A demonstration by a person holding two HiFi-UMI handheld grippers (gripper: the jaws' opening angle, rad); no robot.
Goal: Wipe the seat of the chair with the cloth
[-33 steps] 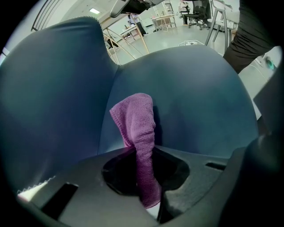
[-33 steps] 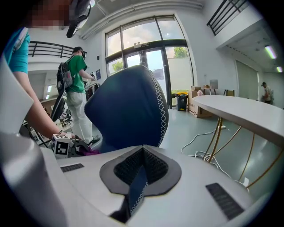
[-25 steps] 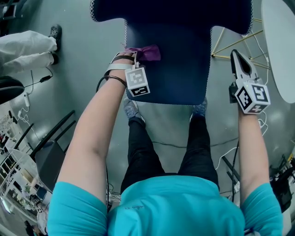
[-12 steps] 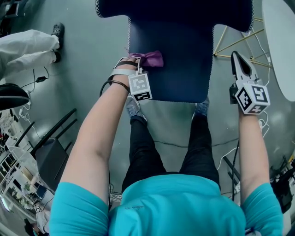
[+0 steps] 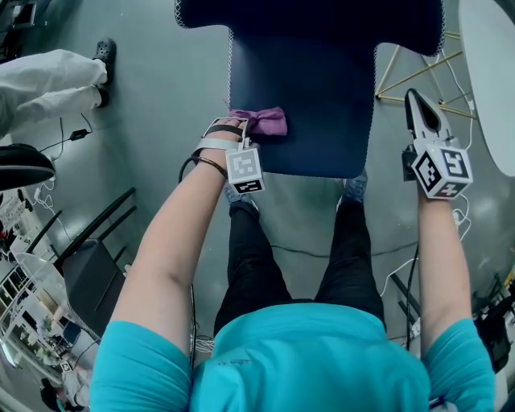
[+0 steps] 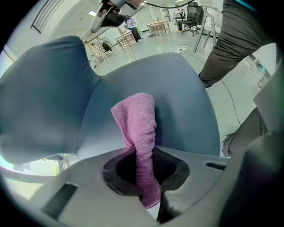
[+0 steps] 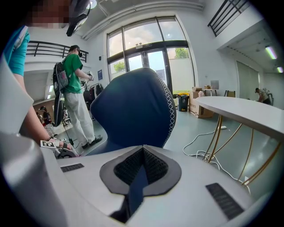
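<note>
The dark blue chair seat [image 5: 314, 96] lies in front of me in the head view, its backrest [image 5: 306, 16] at the top. A purple cloth [image 5: 264, 121] rests on the seat's left side near the front edge. My left gripper [image 5: 239, 129] is shut on it. The left gripper view shows the cloth [image 6: 138, 126] pinched between the jaws and draped on the seat [image 6: 182, 93]. My right gripper [image 5: 415, 100] hovers right of the seat over the floor, shut and holding nothing. Its own view faces the outside of the chair's backrest [image 7: 133, 111].
A white table [image 5: 489, 72] on yellow legs [image 5: 402, 76] stands at the right. Cables [image 5: 394, 278] trail on the floor. A person in white trousers [image 5: 48, 84] stands at far left, near a dark chair frame [image 5: 88, 265]. A person in green [image 7: 73, 88] stands beyond the backrest.
My left gripper has dragged the cloth along the seat's left side toward the front edge. The right gripper has stayed where it was.
</note>
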